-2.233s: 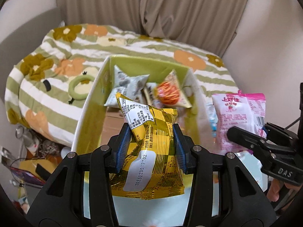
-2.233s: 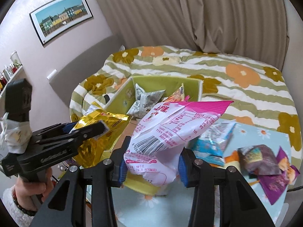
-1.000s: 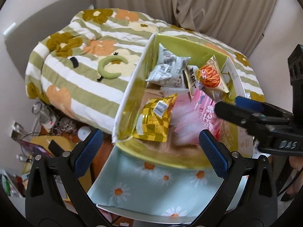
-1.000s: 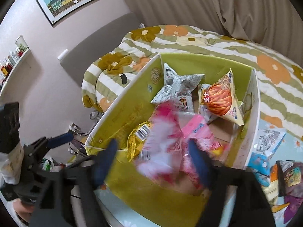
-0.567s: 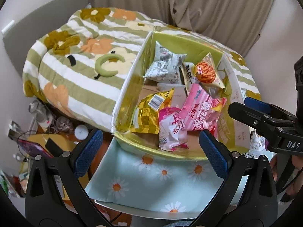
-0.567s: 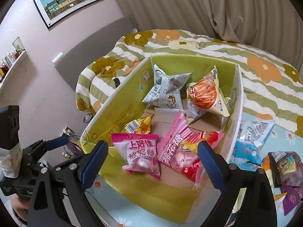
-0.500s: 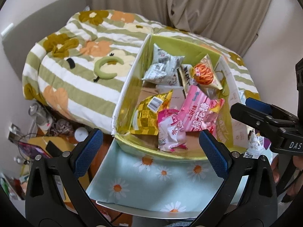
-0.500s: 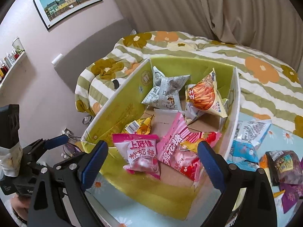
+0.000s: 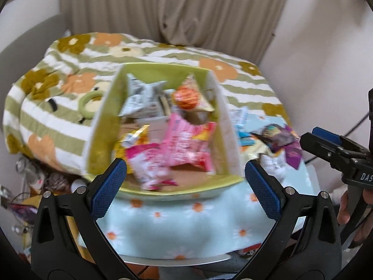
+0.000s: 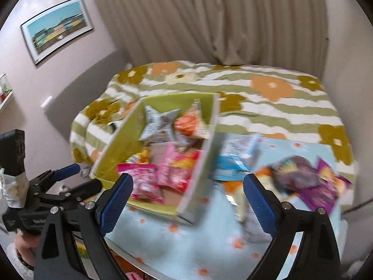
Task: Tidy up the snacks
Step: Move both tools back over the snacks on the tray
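Observation:
A green cardboard box stands on a daisy-print table and holds several snack packs: two pink bags, a yellow bag, a grey pack and an orange pack. More snacks lie loose to the right of the box: a blue pack and purple packs. My left gripper is open and empty, pulled back in front of the box. My right gripper is open and empty, facing the box's right wall. Both views are blurred.
A bed with a striped flower quilt lies behind the table. Curtains hang at the back. A framed picture hangs on the left wall. Clutter lies on the floor at the left.
Both grippers let their bags drop into the box and opened. Since then both have pulled back and lowered, and the right view has swung toward the loose snacks.

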The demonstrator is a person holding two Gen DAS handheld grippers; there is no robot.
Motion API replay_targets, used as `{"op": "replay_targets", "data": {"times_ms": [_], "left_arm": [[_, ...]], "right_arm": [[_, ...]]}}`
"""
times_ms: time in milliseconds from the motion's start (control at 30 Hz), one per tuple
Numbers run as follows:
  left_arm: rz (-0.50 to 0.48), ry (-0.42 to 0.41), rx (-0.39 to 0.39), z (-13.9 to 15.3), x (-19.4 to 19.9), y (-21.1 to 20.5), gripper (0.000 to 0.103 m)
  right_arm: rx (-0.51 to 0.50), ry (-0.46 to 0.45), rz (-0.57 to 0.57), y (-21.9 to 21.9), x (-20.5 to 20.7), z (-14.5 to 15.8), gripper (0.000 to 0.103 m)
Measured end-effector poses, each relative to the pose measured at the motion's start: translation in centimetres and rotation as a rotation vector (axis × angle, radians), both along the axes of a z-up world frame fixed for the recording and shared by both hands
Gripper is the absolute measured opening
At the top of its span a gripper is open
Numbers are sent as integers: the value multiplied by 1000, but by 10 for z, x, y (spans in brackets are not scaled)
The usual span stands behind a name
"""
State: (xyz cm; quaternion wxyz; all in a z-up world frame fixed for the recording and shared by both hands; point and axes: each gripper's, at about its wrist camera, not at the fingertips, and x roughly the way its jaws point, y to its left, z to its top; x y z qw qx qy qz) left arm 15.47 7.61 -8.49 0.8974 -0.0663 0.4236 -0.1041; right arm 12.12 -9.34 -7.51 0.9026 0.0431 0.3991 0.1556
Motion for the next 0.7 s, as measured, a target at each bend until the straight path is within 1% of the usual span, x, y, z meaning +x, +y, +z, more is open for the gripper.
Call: {"op": "replay_targets", "data": {"times_ms": [133, 233, 300, 500, 700], "left_arm": [[-51, 5, -8, -1, -3, -38, 101], [-70, 5, 2, -3, -6, -72, 101], [-63, 18, 9, -5, -6, -88, 101], [-46, 64, 11, -21, -1, -141, 101], [-46, 137, -8, -58, 7, -190, 101]], "right_arm": [[-30, -5, -69, -46, -14, 0, 94], [-57, -18, -86, -75, -21, -1, 94], [-108, -25, -88, -96, -20, -3, 94], [-199, -31, -35, -150, -12, -18, 94], [-287, -19, 39, -197, 12, -47, 94]]}}
